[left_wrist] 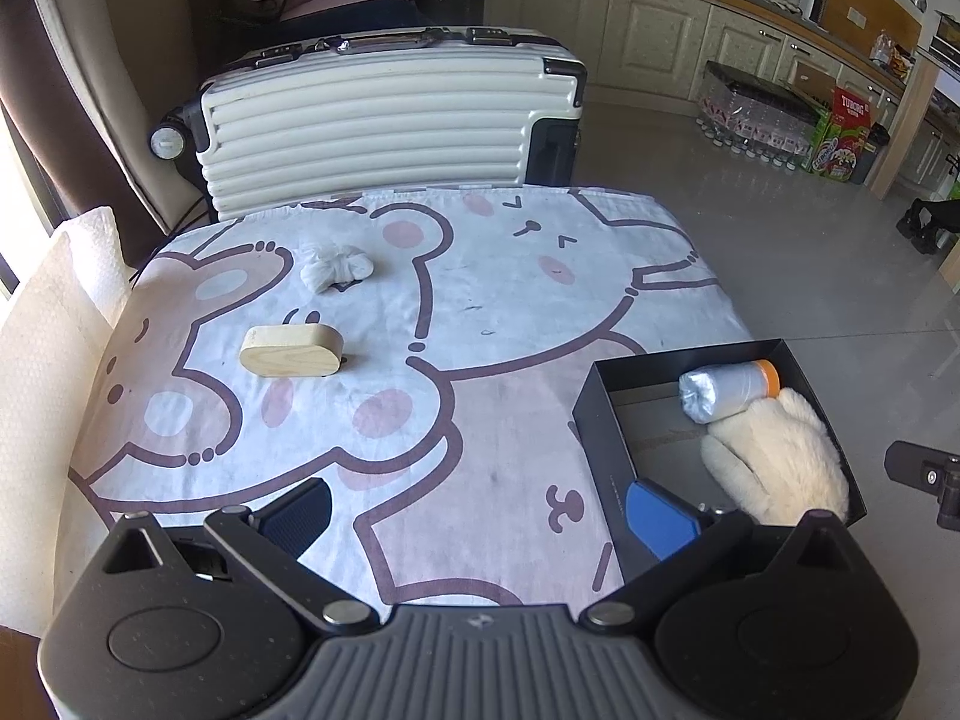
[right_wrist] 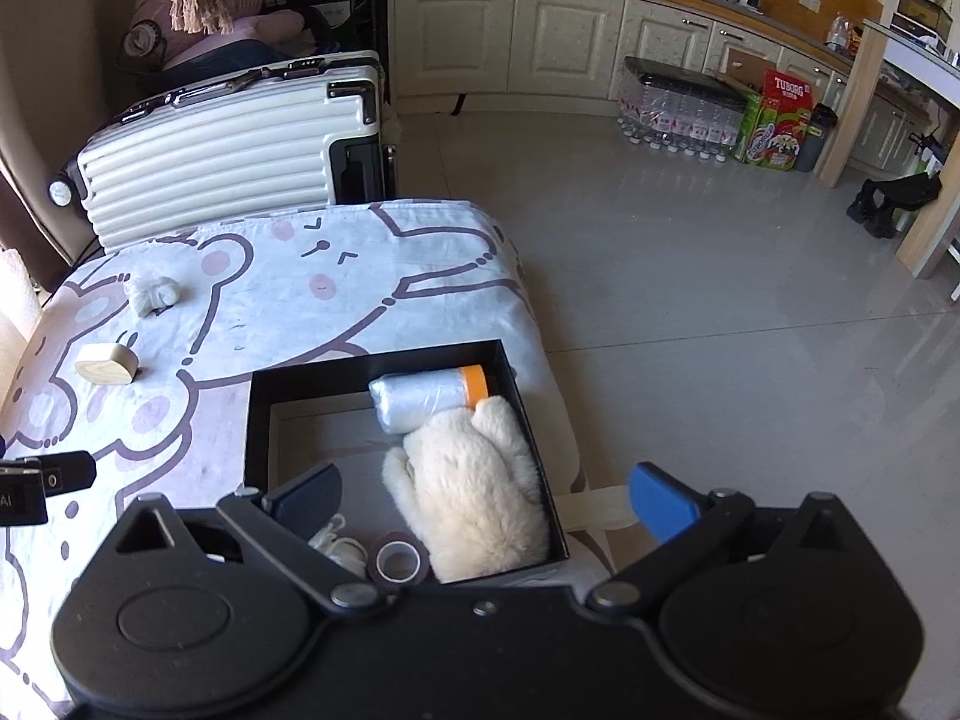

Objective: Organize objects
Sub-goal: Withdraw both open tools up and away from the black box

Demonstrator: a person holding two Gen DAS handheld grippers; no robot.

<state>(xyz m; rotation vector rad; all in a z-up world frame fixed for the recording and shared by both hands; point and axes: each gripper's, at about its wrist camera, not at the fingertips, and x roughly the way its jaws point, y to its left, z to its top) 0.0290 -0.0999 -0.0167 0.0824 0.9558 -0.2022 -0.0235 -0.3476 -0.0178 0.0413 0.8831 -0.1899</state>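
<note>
A black open box sits at the table's right side. In it lie a fluffy cream mitten, a plastic-wrapped roll with an orange end, a tape ring and a white cord. A wooden oval block and a crumpled white cloth lie on the cartoon-print tablecloth. My left gripper is open and empty above the cloth, near the box's left wall. My right gripper is open and empty above the box.
A white ribbed suitcase stands behind the table. A paper towel lies at the left edge. Tiled floor lies to the right, with bottled-water packs and cabinets beyond.
</note>
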